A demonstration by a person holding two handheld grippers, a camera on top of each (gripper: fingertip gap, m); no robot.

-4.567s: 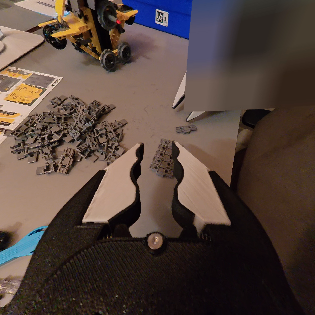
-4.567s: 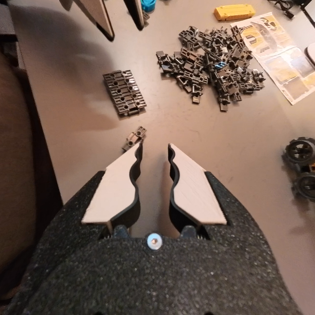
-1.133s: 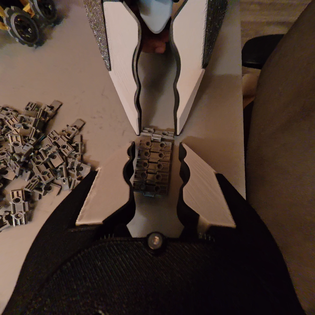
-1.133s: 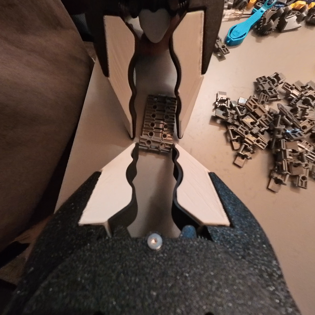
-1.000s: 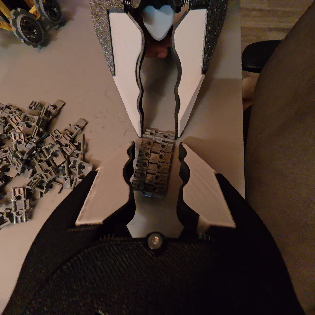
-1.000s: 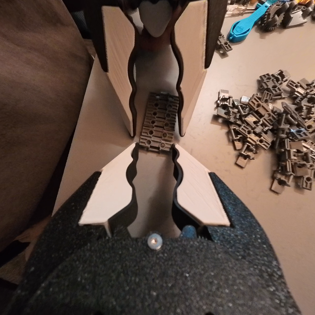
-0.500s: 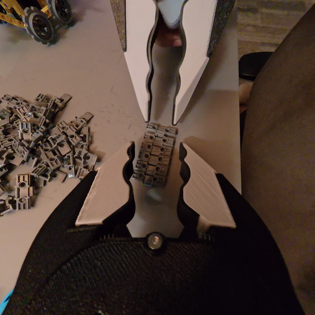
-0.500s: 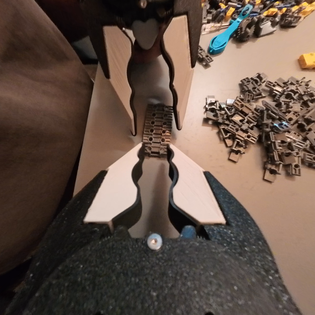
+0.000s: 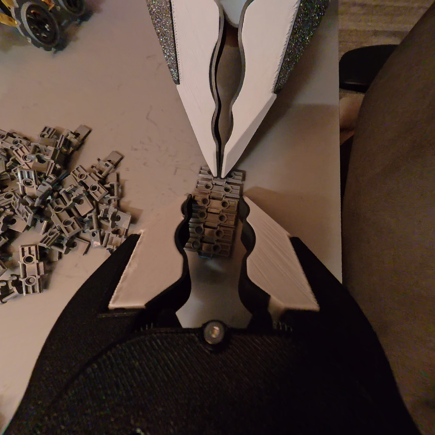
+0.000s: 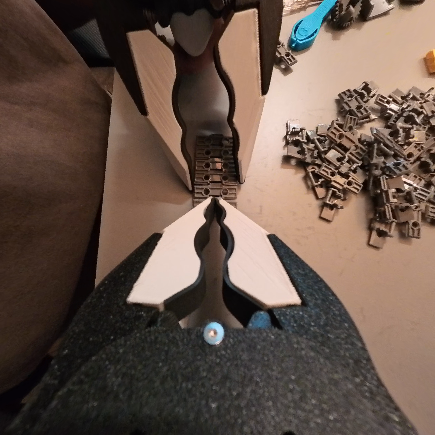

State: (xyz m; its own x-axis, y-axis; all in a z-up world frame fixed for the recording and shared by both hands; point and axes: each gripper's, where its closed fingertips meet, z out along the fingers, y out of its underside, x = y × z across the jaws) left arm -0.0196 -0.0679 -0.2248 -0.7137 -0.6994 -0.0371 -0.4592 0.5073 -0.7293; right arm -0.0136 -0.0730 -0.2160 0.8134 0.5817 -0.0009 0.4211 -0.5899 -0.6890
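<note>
Gripping: left gripper (image 9: 213,203) straddles the grey track-link strip (image 9: 215,211) on the table (image 9: 70,106), fingers snug against its sides.
Pinching: right gripper (image 10: 214,199), fingers closed, tips on the strip's end link.
Beside: loose link pile (image 9: 47,202).

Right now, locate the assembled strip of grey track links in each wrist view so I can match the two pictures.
Left wrist view: the assembled track strip lies at centre, between the left gripper fingers.
Right wrist view: the strip lies just above centre, past the shut right gripper, whose tips meet its near end.
Shared landmark: the pile of loose grey links, left in the left view, right in the right view.
</note>
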